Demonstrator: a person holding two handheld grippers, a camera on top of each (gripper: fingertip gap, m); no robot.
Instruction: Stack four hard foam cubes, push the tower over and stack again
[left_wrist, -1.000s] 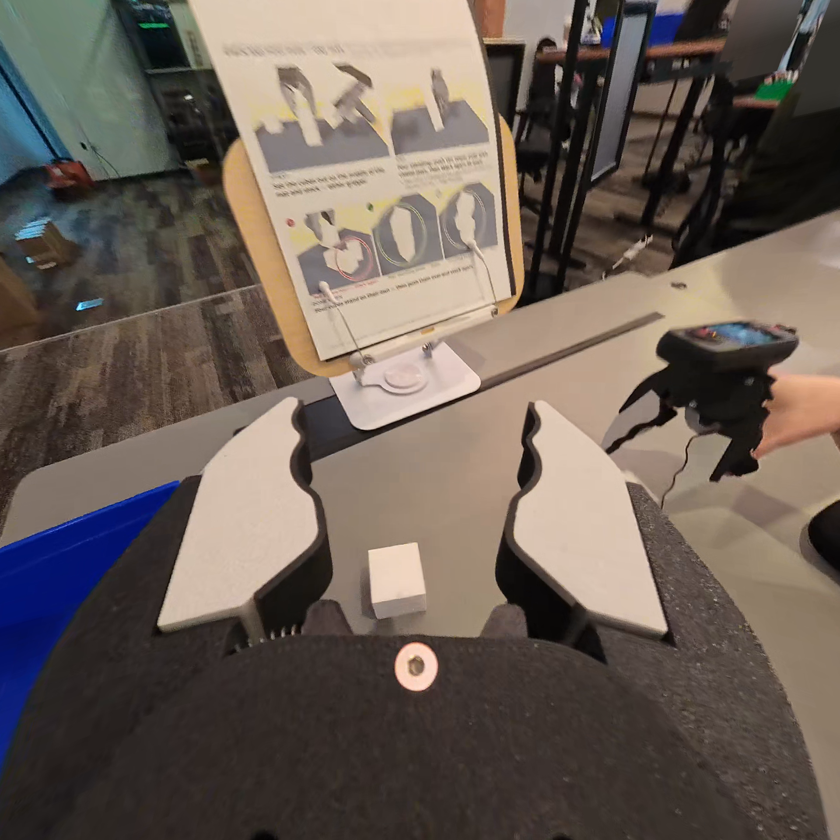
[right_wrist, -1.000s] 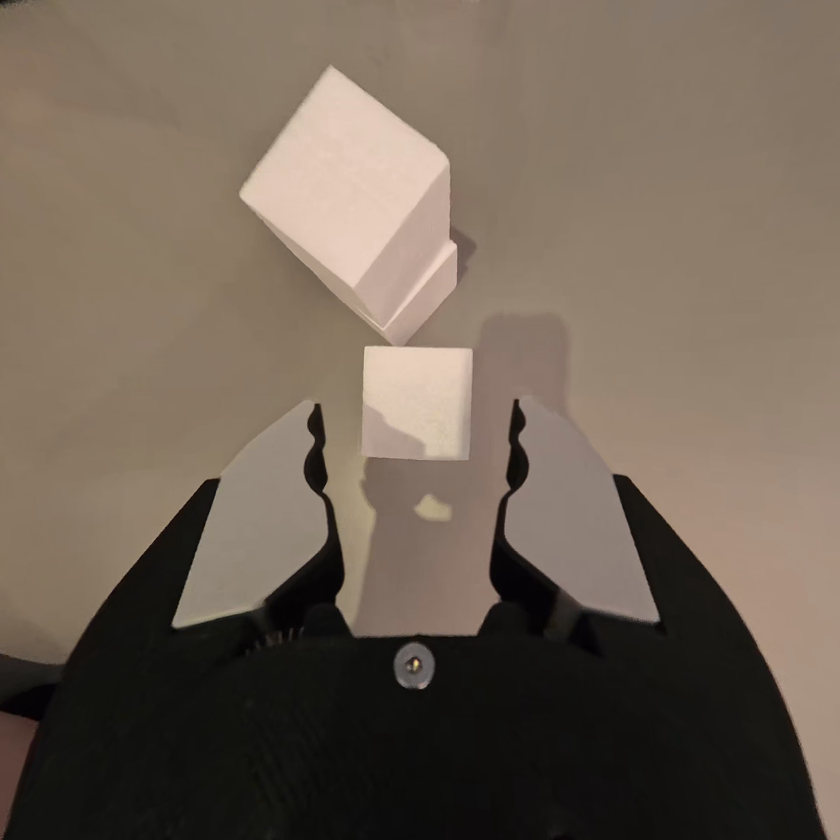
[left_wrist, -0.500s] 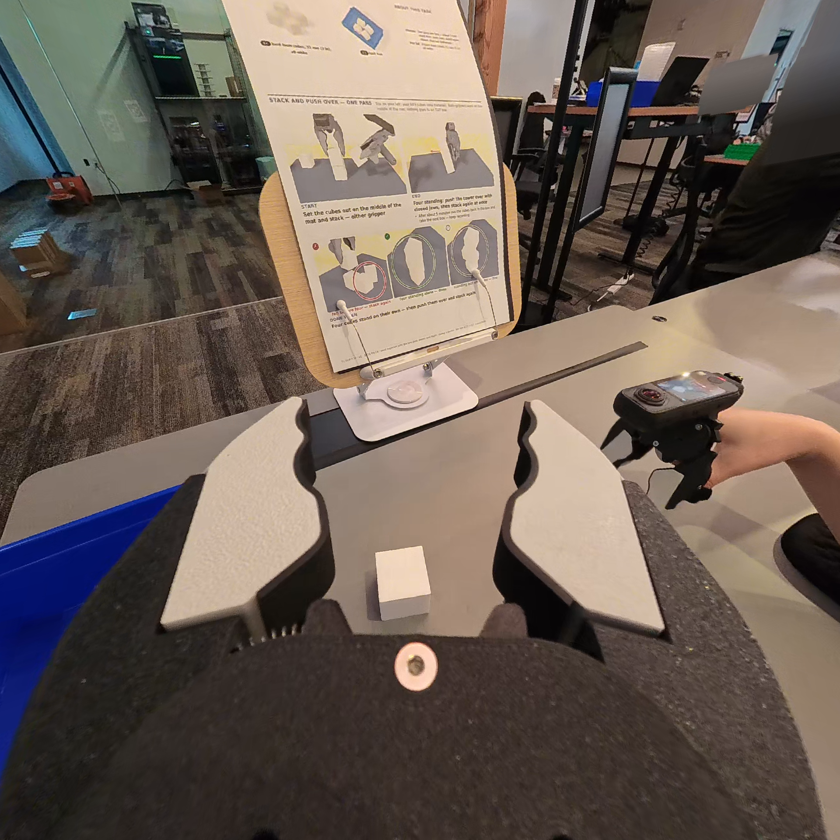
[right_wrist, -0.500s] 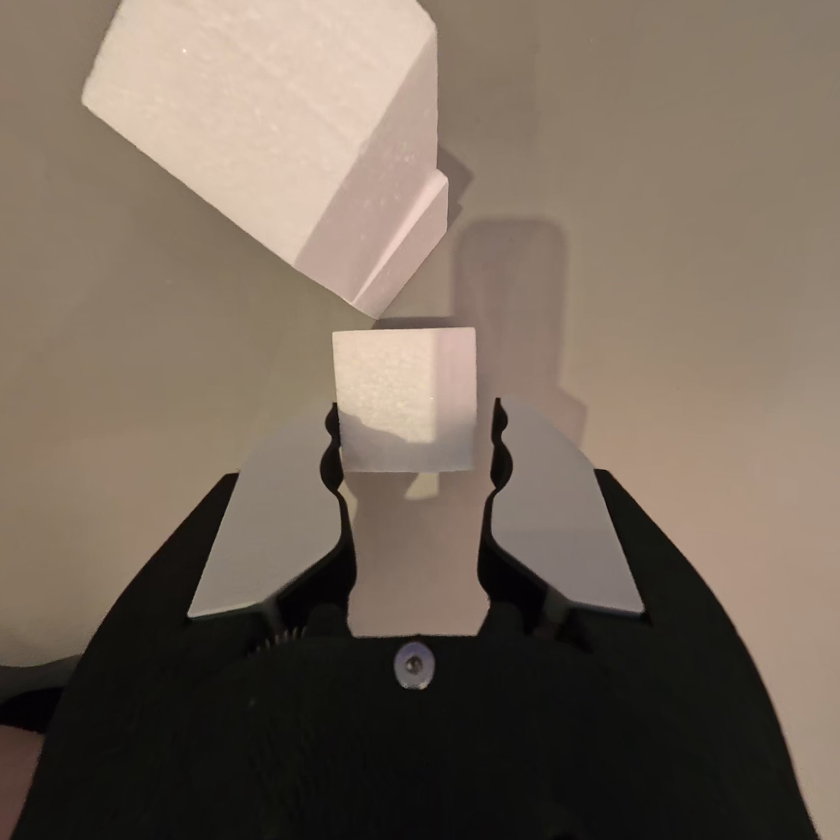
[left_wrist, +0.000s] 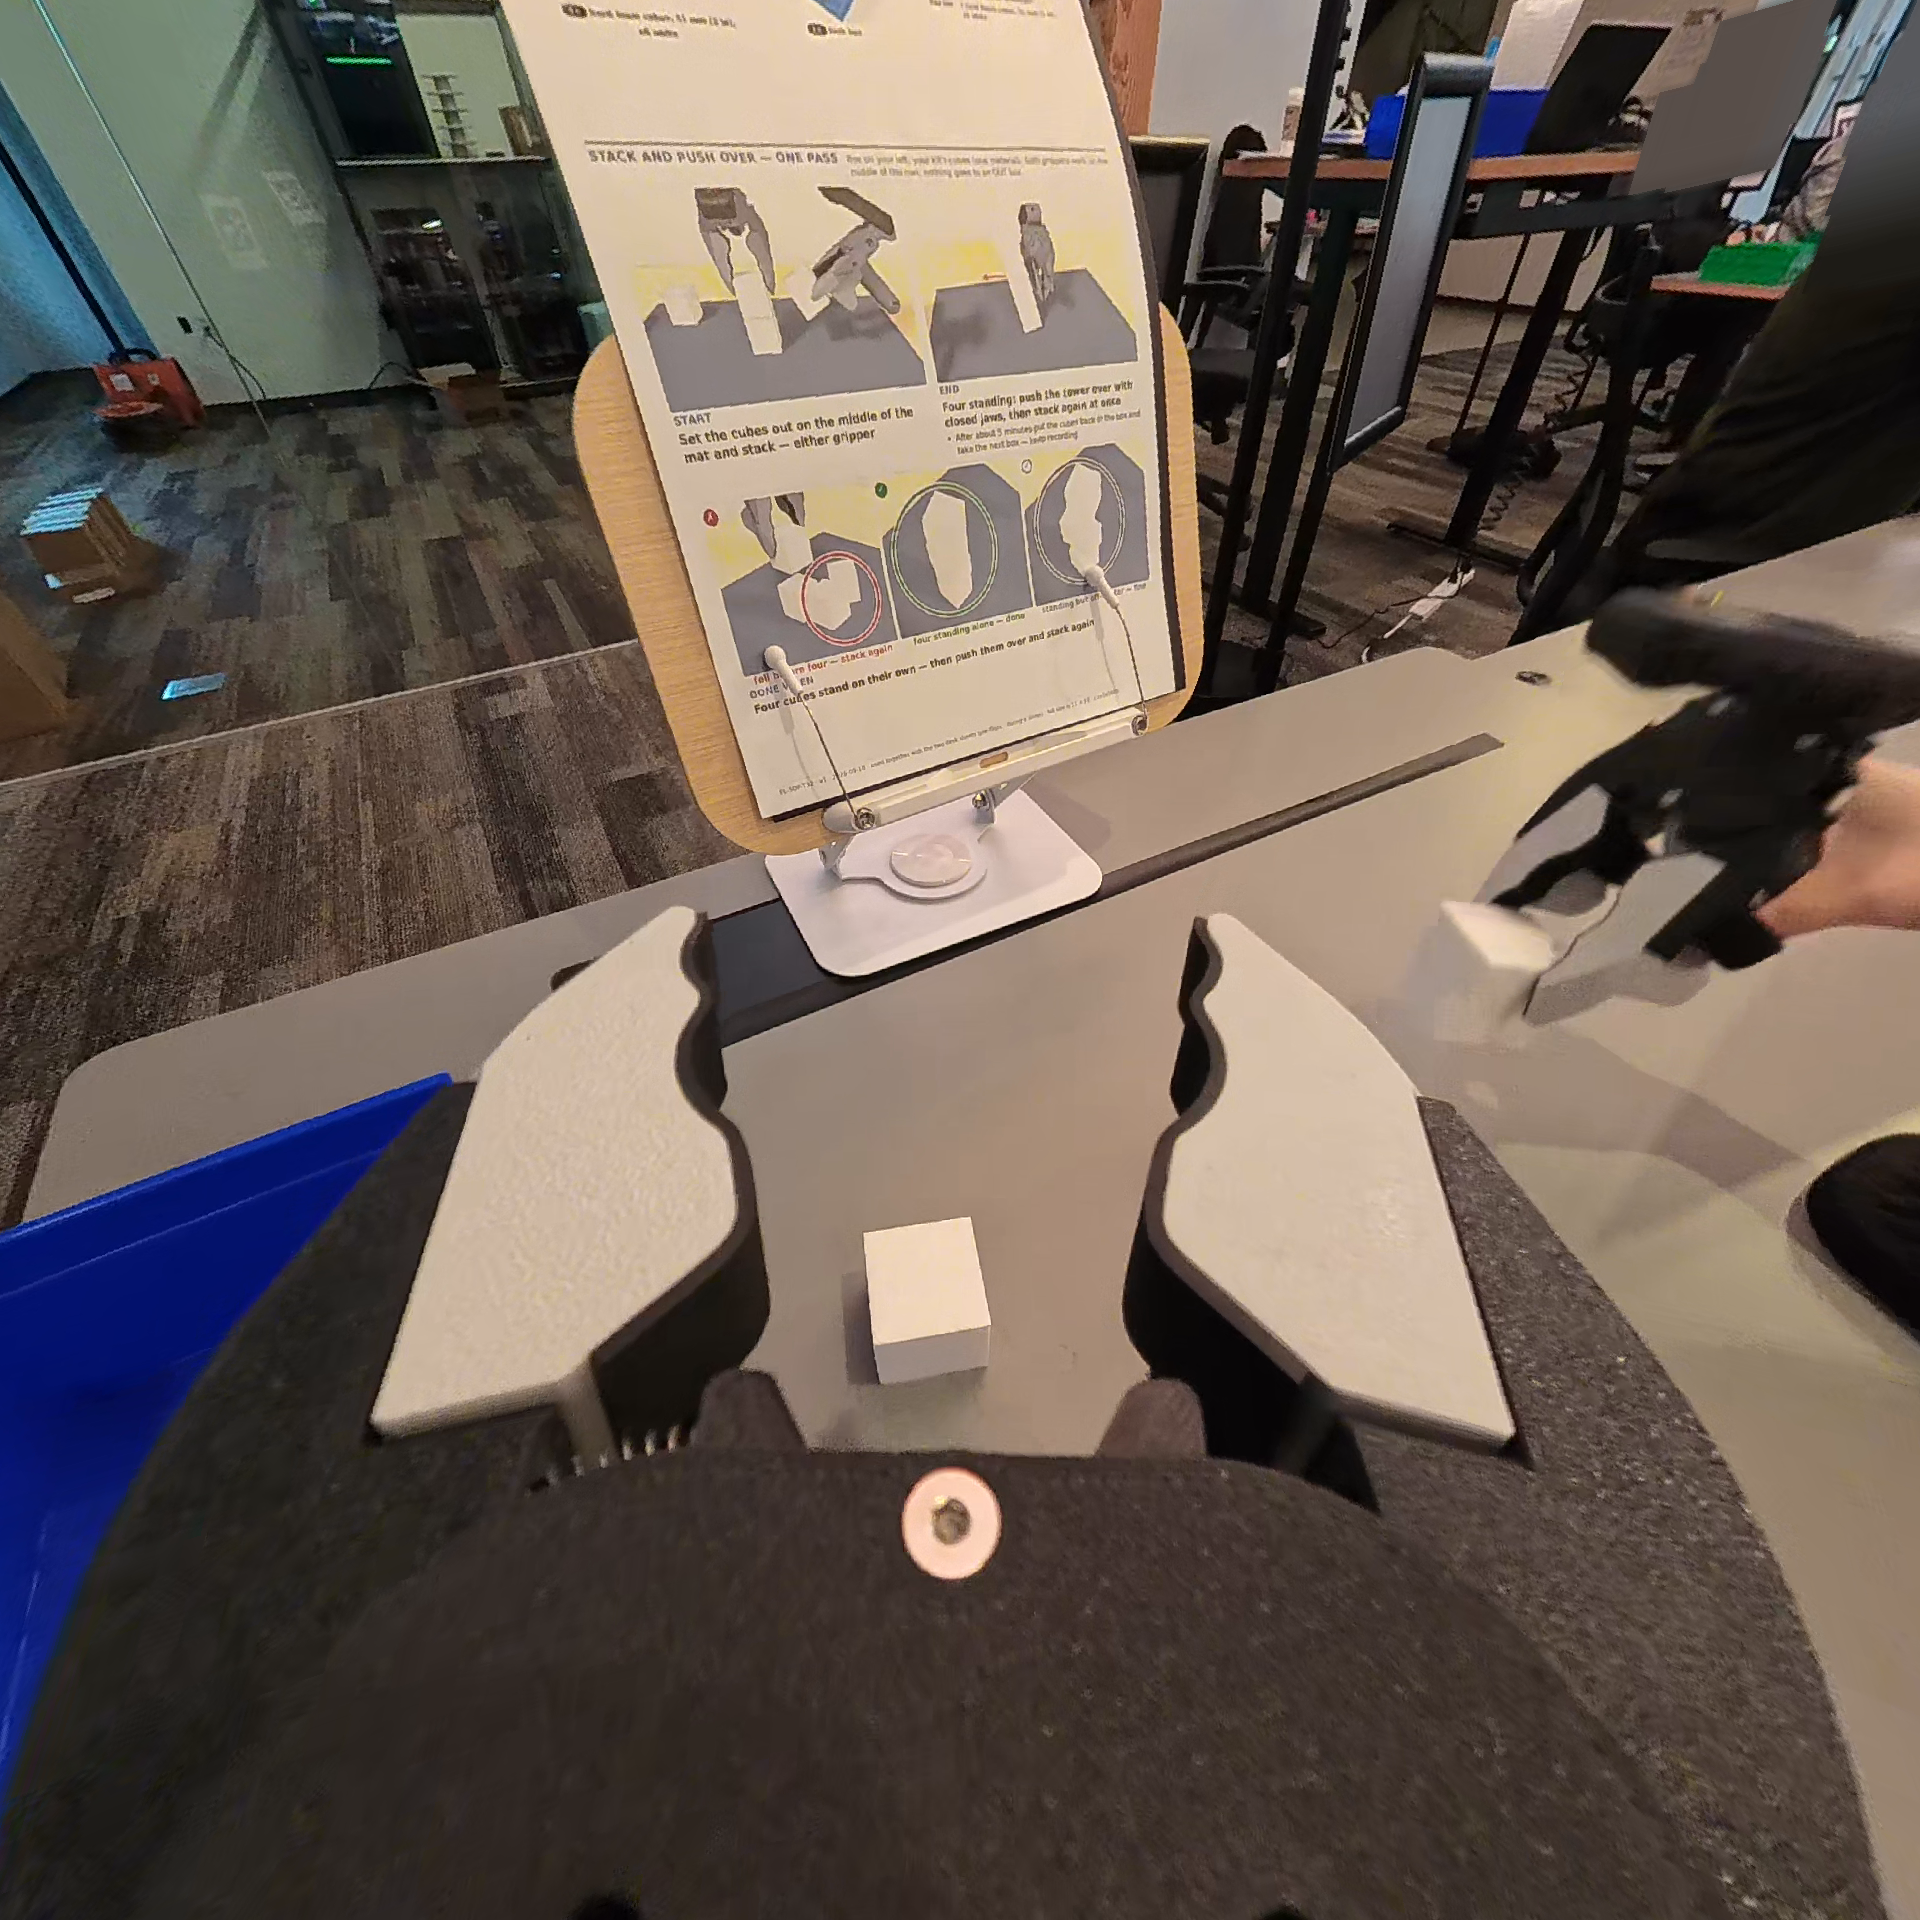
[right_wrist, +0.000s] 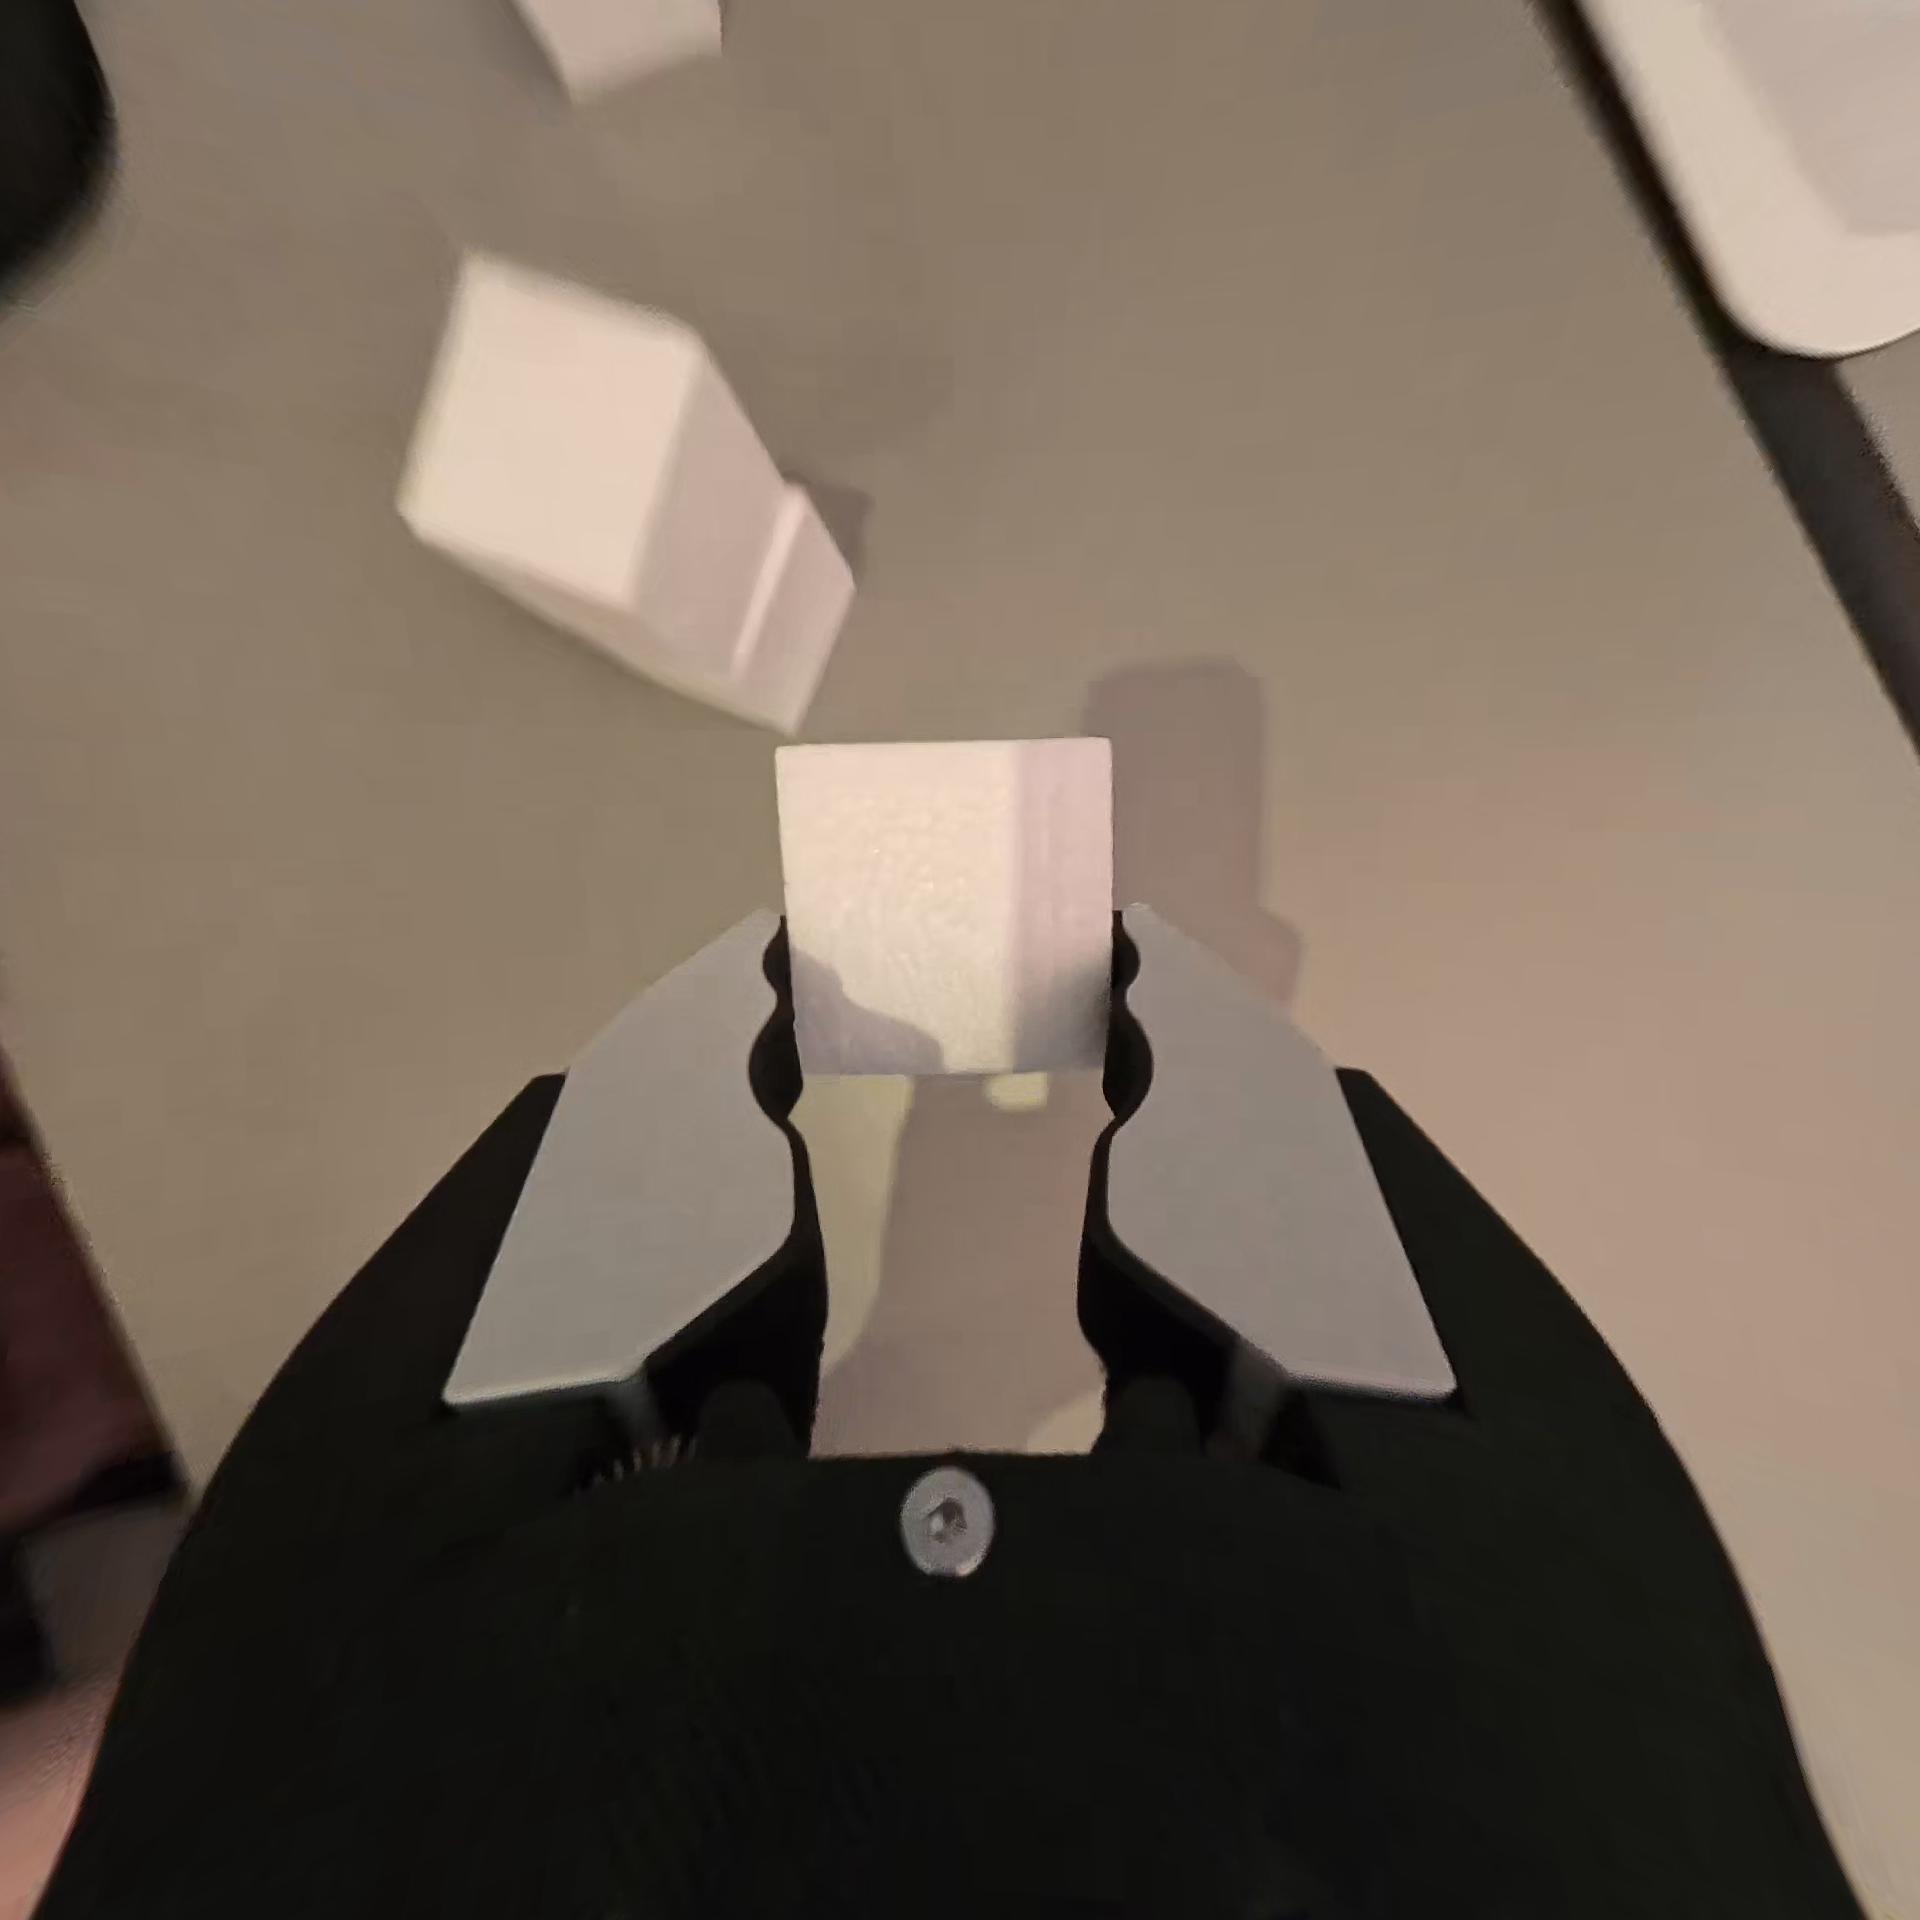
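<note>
Your right gripper (right_wrist: 951, 935) has its jaws squeezed on 1 white foam cube (right_wrist: 940, 904). The cube sits between the 2 tips, and both tips touch its sides. It is up in the air, above the grey worktop (right_wrist: 1455, 727). You can see its shadow on the worktop below.

Just past that cube, up and to the left in the right wrist view, stands a small stack of 2 cubes (right_wrist: 623, 499). The top one sits a bit off from the one under it. This stack looks blurry. At the very top edge of that view you can see part of another white cube (right_wrist: 623, 42), and I cannot tell more about it.

Your left gripper (left_wrist: 945, 987) has its jaws wide open and holds nothing. It hangs above the worktop. 1 white cube (left_wrist: 925, 1299) sits on the worktop below the gap between the 2 jaws. Nothing touches that cube.

In the left wrist view, your right gripper shows far off on the right side, blurry, with the white cube in its tips and a hand (left_wrist: 1860, 862) behind it. A blue bin (left_wrist: 156, 1299) is at the left edge. A paper sheet with pictures (left_wrist: 883, 416) stands on a white holder (left_wrist: 935, 883) at the far side of the worktop.
</note>
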